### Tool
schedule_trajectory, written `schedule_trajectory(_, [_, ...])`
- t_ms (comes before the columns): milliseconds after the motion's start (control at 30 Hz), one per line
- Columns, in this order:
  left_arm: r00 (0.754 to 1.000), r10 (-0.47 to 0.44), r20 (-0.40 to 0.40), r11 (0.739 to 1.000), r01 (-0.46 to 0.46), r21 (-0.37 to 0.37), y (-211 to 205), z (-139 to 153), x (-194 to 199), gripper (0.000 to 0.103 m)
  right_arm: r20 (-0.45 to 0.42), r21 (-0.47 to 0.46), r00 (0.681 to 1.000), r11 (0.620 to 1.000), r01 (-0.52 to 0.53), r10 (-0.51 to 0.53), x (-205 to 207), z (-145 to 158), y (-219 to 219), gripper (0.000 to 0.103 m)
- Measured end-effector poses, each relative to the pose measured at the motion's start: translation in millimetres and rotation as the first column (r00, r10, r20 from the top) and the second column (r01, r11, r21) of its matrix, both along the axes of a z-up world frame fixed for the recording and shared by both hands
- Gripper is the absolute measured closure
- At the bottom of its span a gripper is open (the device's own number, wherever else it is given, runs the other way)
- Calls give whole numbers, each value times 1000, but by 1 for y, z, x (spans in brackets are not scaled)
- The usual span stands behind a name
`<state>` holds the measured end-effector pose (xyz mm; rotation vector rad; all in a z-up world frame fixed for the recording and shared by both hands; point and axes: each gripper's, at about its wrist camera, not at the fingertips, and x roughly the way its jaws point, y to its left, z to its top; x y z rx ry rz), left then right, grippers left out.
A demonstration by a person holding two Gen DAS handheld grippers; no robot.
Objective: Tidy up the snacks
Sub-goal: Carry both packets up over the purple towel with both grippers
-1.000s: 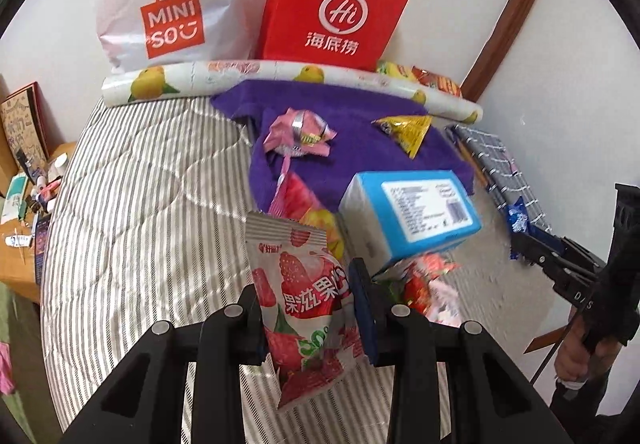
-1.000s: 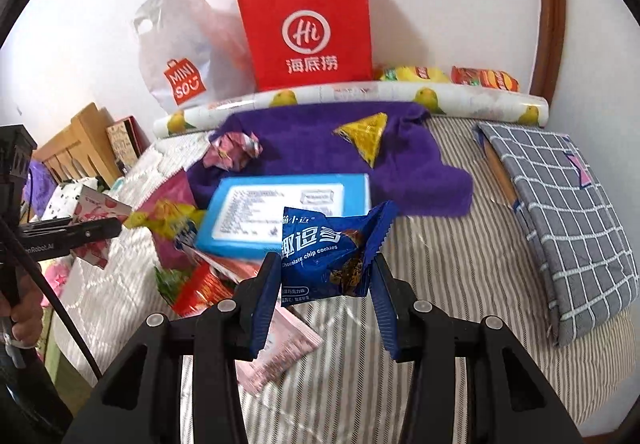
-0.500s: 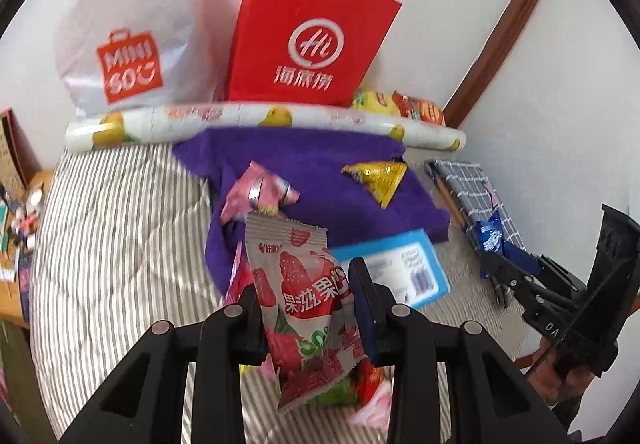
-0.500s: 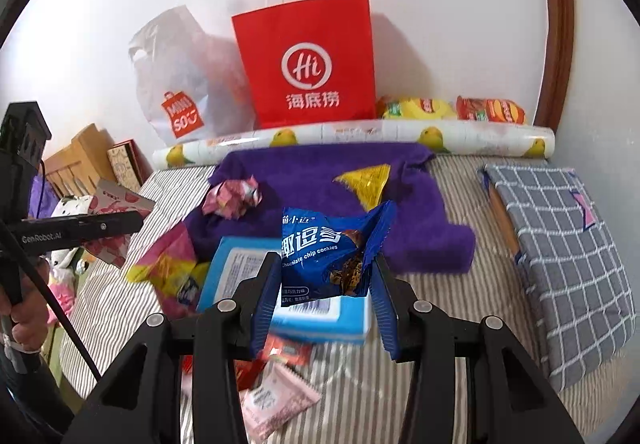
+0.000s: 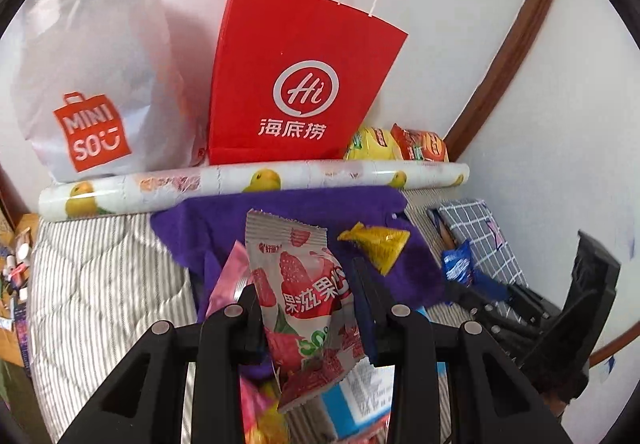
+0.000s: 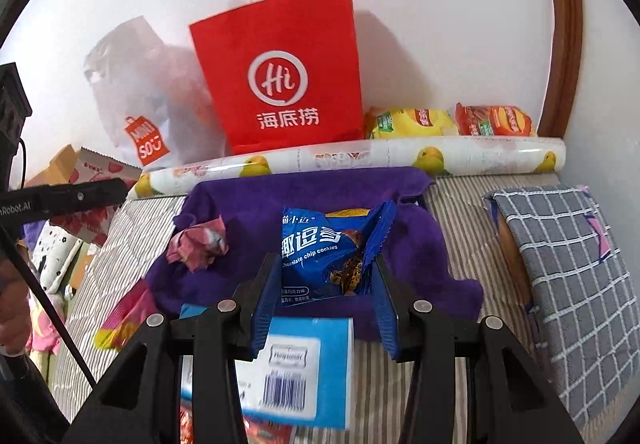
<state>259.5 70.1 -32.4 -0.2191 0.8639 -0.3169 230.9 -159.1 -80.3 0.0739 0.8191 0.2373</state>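
Foil crinkles in both our grips: we are pinching a glossy strawberry snack packet (image 5: pixel 308 300), serrated along its top edge, in the left gripper (image 5: pixel 306 310), and squeezing a puffy blue chocolate chip cookie packet (image 6: pixel 324 256) in the right gripper (image 6: pixel 326 298). Both are hanging above a fuzzy purple towel (image 6: pixel 248 199) on the striped quilted bed (image 5: pixel 100 284), facing a stiff red paper bag (image 6: pixel 280 71).

At the bed's far edge we see a red paper bag (image 6: pixel 276 83) beside a white plastic shopping bag (image 5: pixel 96 83), both behind a fruit-printed paper roll (image 6: pixel 360 159). A grey checked cloth (image 6: pixel 568 256) lies along the mattress's right edge.
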Motion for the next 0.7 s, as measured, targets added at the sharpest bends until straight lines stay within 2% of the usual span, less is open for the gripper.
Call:
schedule_trajectory(233, [1000, 16, -16, 1000, -16, -16, -4, -6, 43, 71, -64, 11, 998, 1000, 5, -5, 34, -26, 3, 59])
schedule_trajectory(333, [999, 33, -2, 999, -33, -8, -4, -8, 51, 71, -83, 10, 997, 1000, -1, 1, 41, -37, 7, 59])
schedule_trajectory(433, [998, 68, -6, 997, -68, 42, -5, -17, 60, 71, -102, 18, 995, 1000, -8, 10, 47, -47, 8, 59])
schedule_trajectory(600, [997, 67, -47, 998, -66, 19, 4, -30, 67, 71, -130, 58, 991, 998, -19, 26, 56, -60, 12, 59])
schedule_trajectory(700, [996, 74, -53, 997, -73, 18, 8, -34, 69, 71, -133, 51, 991, 999, -12, 19, 59, -68, 14, 59])
